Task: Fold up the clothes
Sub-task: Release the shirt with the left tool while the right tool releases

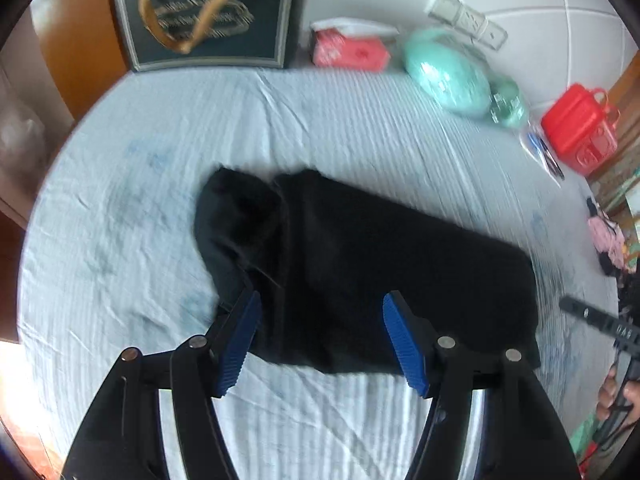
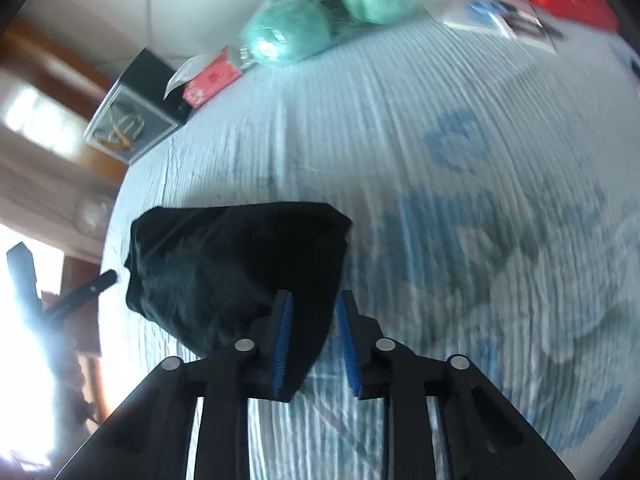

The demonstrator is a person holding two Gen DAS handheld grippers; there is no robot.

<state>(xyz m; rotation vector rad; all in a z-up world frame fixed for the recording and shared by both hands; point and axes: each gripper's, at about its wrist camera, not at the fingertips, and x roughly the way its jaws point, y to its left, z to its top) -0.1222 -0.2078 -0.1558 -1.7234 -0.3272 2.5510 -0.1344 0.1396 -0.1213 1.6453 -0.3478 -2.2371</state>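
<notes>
Judging by how the black garment (image 1: 360,268) lay on the bed (image 1: 120,240), you were well into the fold: it was already a compact rectangle, with one bunched end to tidy. Your left gripper (image 1: 322,340) hung wide open and empty over its near edge. Your right gripper (image 2: 312,344) was nearly closed; whether it pinched the corner, I couldn't tell.
</notes>
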